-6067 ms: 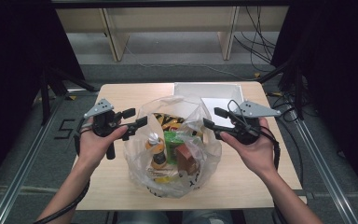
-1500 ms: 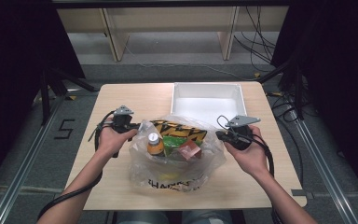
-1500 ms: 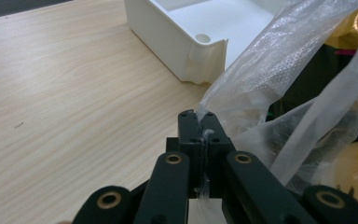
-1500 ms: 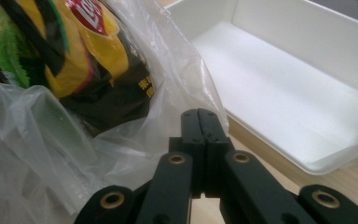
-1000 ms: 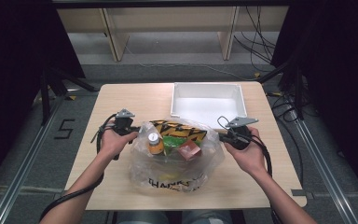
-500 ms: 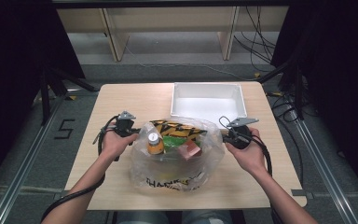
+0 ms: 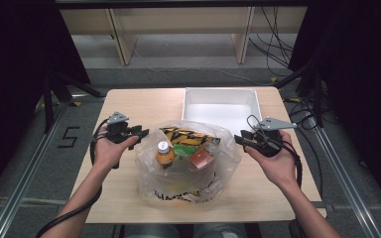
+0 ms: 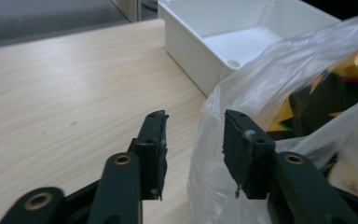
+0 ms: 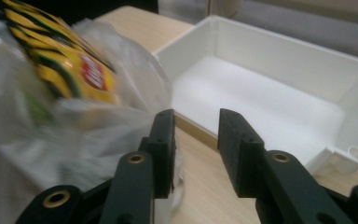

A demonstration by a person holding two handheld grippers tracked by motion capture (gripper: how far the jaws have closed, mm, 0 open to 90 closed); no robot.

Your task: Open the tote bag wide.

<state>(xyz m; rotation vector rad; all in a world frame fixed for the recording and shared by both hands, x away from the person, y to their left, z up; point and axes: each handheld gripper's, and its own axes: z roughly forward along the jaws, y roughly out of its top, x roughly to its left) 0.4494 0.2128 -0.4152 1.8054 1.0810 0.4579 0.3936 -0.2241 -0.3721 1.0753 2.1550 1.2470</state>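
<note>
A clear plastic bag (image 7: 186, 171) sits mid-table, holding a capped bottle (image 7: 164, 153), a yellow-and-black snack pack (image 7: 188, 136), a green item (image 7: 183, 150) and a brown box (image 7: 202, 159). My left gripper (image 7: 140, 135) hovers at the bag's left side; its jaws have just been opening. In the left gripper view (image 8: 193, 149) the bag's rim (image 8: 205, 135) hangs loose in the gap, unpinched. At the bag's right side my right gripper (image 7: 239, 139) has also just been opening. Its own view (image 9: 196, 140) has nothing between the jaws, with the bag (image 9: 74, 126) just beyond one jaw.
A white rectangular tray (image 7: 222, 91) stands behind the bag at the table's far right, also seen in the right gripper view (image 9: 279, 60) and the left gripper view (image 8: 191, 51). Bare wood (image 7: 144, 106) lies left of the tray. Cables trail past the table's right edge.
Both grippers were shut at the bag's rim; now their jaws stand apart and both hands have lifted slightly away. The bag has slumped wider on the table.
</note>
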